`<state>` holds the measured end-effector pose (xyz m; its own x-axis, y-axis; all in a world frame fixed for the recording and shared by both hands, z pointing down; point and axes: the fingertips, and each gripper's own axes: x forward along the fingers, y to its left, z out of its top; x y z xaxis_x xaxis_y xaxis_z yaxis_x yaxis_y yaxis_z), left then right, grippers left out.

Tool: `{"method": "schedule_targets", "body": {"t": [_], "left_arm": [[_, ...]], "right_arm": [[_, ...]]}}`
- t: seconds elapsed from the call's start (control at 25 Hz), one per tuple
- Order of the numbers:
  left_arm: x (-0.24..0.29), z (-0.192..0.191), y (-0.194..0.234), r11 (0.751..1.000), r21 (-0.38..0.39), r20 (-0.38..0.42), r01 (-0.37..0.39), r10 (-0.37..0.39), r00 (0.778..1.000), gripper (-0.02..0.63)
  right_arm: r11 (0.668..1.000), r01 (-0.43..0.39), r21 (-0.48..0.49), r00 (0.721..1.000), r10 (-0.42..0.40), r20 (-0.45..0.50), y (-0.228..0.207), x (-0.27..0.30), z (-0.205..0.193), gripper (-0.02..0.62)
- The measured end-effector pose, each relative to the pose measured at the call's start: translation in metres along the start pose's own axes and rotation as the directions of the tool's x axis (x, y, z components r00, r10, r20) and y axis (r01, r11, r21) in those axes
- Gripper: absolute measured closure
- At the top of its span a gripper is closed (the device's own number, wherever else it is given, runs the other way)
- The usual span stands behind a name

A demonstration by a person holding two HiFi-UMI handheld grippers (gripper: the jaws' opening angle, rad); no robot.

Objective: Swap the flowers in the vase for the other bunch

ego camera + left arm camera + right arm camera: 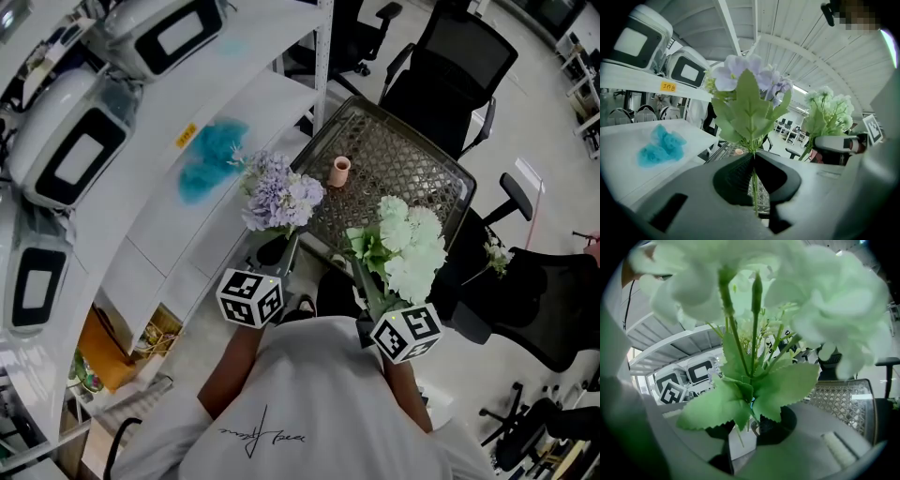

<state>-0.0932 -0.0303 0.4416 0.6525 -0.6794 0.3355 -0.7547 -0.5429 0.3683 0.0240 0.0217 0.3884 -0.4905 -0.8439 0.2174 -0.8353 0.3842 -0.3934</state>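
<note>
Halfway through the swap, a small peach ceramic vase (339, 171) stands empty on the metal mesh table (422, 155). Both bunches are held upright, well apart from it. The left gripper (753, 161) is clamped on the thin stem of the lilac artificial flowers (279, 192). The right gripper (752, 425) grasps the leafy white-green bunch (412, 246). One bunch has yet to go in.

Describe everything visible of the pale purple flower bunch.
The pale purple flower bunch has clustered lilac blooms, fabric-like in look, above broad green leaves on a thin green stem. It stands roughly upright in the air, stem pinched in the shut left claw, beside the white shelf. Nothing else touches it.
</note>
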Motion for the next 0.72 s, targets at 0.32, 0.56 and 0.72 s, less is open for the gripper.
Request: {"method": "schedule_targets", "body": {"t": [0.32, 0.56, 0.72], "left_arm": [[0.004, 0.000, 0.002, 1.000, -0.007, -0.008, 0.009, -0.009, 1.000, 0.589], [0.002, 0.007, 0.004, 1.000, -0.025, 0.037, 0.003, -0.002, 0.999, 0.589], [0.004, 0.006, 0.007, 1.000, -0.030, 0.032, 0.001, 0.000, 0.999, 0.589]], "right_arm": [[1.000, 0.024, -0.001, 1.000, -0.024, 0.005, -0.009, 0.003, 0.006, 0.505], [1.000, 0.025, -0.011, 1.000, -0.025, 0.004, -0.015, 0.004, 0.010, 0.505], [1.000, 0.022, -0.014, 1.000, -0.022, 0.000, -0.016, 0.007, 0.011, 0.505]]}}
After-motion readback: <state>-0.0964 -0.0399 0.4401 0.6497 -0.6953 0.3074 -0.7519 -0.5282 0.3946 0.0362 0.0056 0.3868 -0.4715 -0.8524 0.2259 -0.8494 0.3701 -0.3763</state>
